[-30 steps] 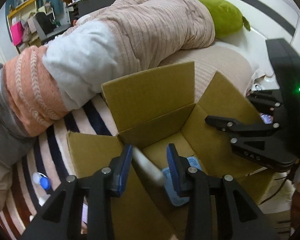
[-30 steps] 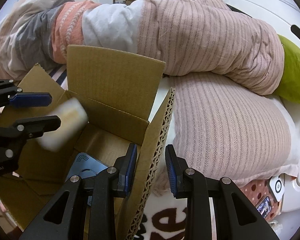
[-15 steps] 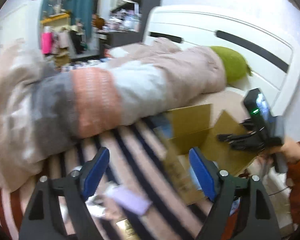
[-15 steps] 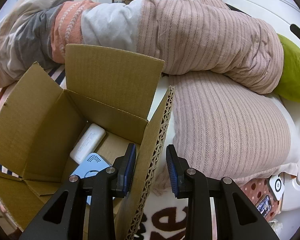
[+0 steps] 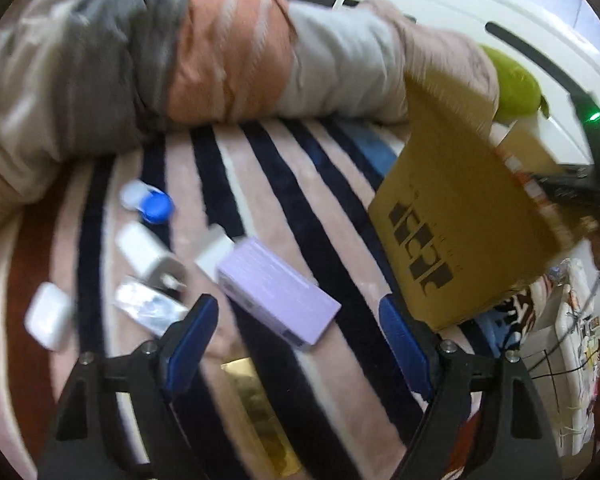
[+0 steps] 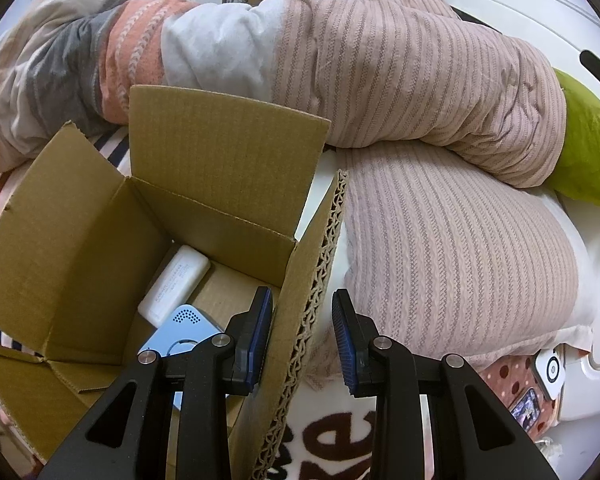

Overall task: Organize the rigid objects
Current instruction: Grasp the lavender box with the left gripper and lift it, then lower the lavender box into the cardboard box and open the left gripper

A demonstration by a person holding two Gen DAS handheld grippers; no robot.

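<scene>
My left gripper (image 5: 298, 308) is open and empty, low over a striped blanket (image 5: 332, 240). Just beyond its fingertips lies a purple box (image 5: 276, 296). To its left are a white charger (image 5: 148, 256), a blue-and-white round case (image 5: 150, 204), a white case (image 5: 48, 320) and a clear packet (image 5: 148, 312). A gold packet (image 5: 256, 400) lies under the gripper. My right gripper (image 6: 302, 320) is shut on the near flap of the open cardboard box (image 6: 80, 240). Inside the box lie a white bar (image 6: 176, 284) and a light-blue device (image 6: 180, 332).
A rolled duvet (image 6: 380, 80) in pink, white, orange and grey runs behind the box, with a green cushion (image 6: 584, 152) at its right end. A white headboard (image 5: 480, 8) stands at the back. In the left wrist view the cardboard box (image 5: 460, 208) sits at the right.
The left gripper let the white bar drop into the box, opened wide and swung away left and down to the loose items on the blanket. The right gripper kept still on the flap.
</scene>
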